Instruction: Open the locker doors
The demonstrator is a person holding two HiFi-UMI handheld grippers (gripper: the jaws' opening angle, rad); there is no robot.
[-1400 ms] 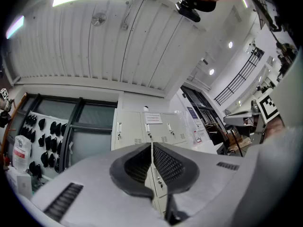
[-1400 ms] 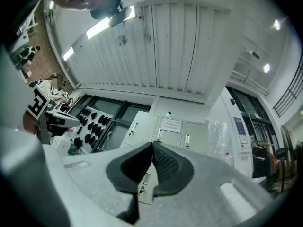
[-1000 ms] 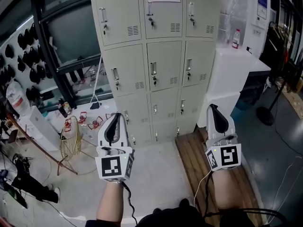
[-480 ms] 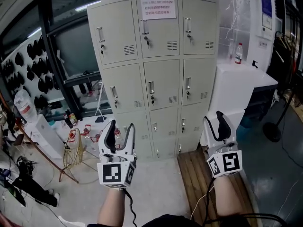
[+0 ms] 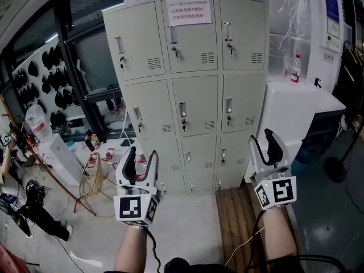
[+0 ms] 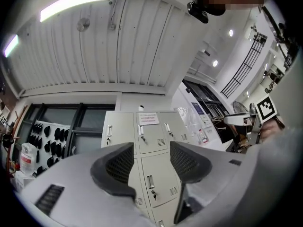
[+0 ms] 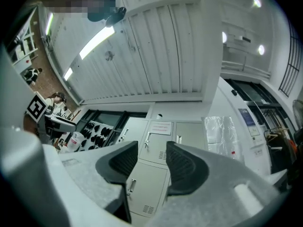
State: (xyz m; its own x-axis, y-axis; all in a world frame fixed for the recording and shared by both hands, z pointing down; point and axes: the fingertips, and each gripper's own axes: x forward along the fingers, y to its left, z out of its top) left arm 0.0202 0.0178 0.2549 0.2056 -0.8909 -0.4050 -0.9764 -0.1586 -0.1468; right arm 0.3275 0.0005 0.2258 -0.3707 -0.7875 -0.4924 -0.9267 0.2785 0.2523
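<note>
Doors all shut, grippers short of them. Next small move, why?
Probably ease the left gripper forward toward the middle door's handle: its jaws have just opened, empty, aimed at that handle, and it hangs well short of the shut lockers.

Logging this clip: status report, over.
Left gripper and right gripper jaws just opened, both empty. Locker doors all shut, grippers short of them. Nothing blocking the approach.

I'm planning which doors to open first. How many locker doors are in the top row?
3: the left door, the middle door with the notice on it, and the right door. All three are shut, and none in that row looks hidden.
</note>
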